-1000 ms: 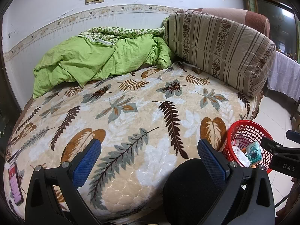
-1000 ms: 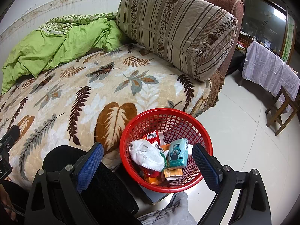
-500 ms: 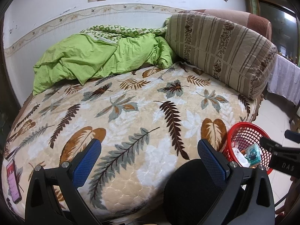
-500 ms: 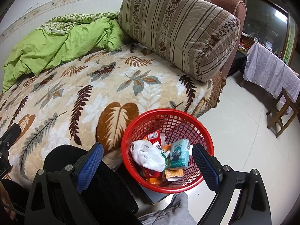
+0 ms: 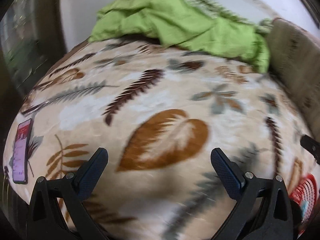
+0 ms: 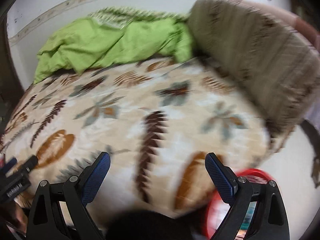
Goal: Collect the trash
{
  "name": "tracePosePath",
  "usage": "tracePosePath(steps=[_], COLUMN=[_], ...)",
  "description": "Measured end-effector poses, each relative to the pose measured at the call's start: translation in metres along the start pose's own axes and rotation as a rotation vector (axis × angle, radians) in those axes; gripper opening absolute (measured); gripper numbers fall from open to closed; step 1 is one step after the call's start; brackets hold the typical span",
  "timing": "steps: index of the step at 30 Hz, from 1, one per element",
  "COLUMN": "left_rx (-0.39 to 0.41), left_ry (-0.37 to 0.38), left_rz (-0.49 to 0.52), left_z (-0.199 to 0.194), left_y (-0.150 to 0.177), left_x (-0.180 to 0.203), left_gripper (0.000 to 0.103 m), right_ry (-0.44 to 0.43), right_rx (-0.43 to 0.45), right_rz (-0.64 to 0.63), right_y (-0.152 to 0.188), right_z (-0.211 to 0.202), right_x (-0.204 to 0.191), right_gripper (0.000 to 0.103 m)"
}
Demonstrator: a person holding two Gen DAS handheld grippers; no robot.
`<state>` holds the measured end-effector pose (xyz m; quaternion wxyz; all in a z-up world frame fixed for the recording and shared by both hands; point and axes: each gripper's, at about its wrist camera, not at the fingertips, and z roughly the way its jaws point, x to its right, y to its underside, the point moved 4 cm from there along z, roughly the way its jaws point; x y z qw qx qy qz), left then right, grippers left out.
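Observation:
A red mesh basket sits low at the right, beside the bed, mostly hidden behind my right gripper's finger; its trash is only a blur. In the left wrist view the basket shows at the bottom right edge. My left gripper is open and empty above the leaf-patterned bedspread. My right gripper is also open and empty over the same bedspread. Both views are motion-blurred.
A crumpled green quilt lies at the back of the bed. A striped brown bolster runs along the right side. A phone with a lit screen lies at the bed's left edge. Pale floor is to the right.
Both grippers have swung left and forward over the bed. The basket has slid from mid-view to the lower right edge. The phone now shows larger in the left view.

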<state>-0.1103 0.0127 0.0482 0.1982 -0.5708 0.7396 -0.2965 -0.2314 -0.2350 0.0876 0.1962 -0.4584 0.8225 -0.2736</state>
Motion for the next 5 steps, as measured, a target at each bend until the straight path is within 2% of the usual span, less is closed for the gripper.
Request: tracePosePath(steps=[2, 5], left_rx=[-0.04, -0.069], left_ry=[-0.004, -0.029], left_rz=[-0.02, -0.012], left_z=[0.018, 0.045], left_y=[-0.004, -0.013], left_x=[-0.008, -0.014], left_gripper=[0.102, 0.102], right_ry=[-0.006, 0.005], right_rx=[-0.025, -0.121], right_rz=[-0.026, -0.063], right_y=[-0.007, -0.017], right_z=[0.03, 0.089], right_x=[-0.02, -0.049], right_gripper=[0.097, 0.097])
